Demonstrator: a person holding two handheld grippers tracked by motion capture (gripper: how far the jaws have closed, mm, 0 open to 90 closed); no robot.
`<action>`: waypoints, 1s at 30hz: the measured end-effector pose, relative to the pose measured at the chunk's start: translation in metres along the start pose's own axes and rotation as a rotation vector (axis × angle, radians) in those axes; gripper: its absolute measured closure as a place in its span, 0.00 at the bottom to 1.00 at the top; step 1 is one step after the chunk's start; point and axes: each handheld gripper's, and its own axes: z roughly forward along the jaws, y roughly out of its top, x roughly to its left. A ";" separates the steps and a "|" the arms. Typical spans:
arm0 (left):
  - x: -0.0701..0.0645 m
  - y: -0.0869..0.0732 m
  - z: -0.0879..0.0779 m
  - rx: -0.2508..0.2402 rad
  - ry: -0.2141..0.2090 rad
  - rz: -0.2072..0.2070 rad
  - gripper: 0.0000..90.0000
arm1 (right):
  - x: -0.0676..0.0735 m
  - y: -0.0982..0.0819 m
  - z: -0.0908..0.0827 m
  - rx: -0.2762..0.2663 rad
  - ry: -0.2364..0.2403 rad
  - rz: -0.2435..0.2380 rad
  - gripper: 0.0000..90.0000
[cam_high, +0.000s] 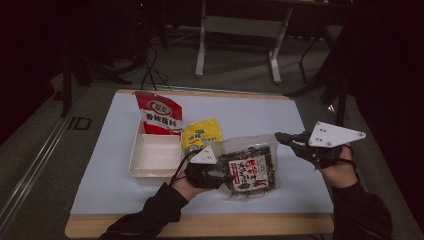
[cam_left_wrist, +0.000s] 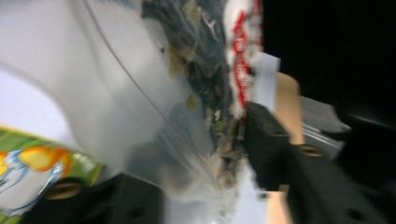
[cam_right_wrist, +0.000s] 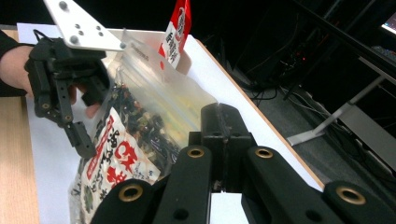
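Observation:
A clear bag of dark dried greens with a red-and-white label (cam_high: 252, 167) sits at the middle front of the white mat. My left gripper (cam_high: 220, 175) is shut on the bag's left edge; in the left gripper view the crinkled plastic (cam_left_wrist: 205, 70) lies pinched between the two black jaws. From the right gripper view the same bag (cam_right_wrist: 140, 126) stands tilted up, with the left gripper (cam_right_wrist: 91, 116) clamped on its side. My right gripper (cam_high: 280, 136) hovers to the right of the bag, apart from it. Its jaws (cam_right_wrist: 222, 121) are pressed together with nothing between them.
A white tray (cam_high: 150, 162) lies left of the bag, and a red packet (cam_high: 159, 114) leans at the tray's far end. A yellow packet (cam_high: 201, 134) lies between tray and bag. The mat (cam_high: 260, 112) covers a wooden table (cam_high: 200, 225); dark floor and stands lie beyond.

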 end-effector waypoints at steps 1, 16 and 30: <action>-0.003 0.001 -0.001 0.002 0.006 0.013 0.77 | 0.000 0.001 0.000 -0.002 -0.001 -0.004 1.00; -0.027 0.031 -0.025 -0.010 0.049 0.077 0.87 | -0.013 0.009 -0.015 -0.097 -0.020 0.076 0.82; -0.026 0.052 -0.058 -0.065 0.116 0.073 0.87 | -0.016 -0.019 -0.012 -0.092 -0.051 0.196 0.44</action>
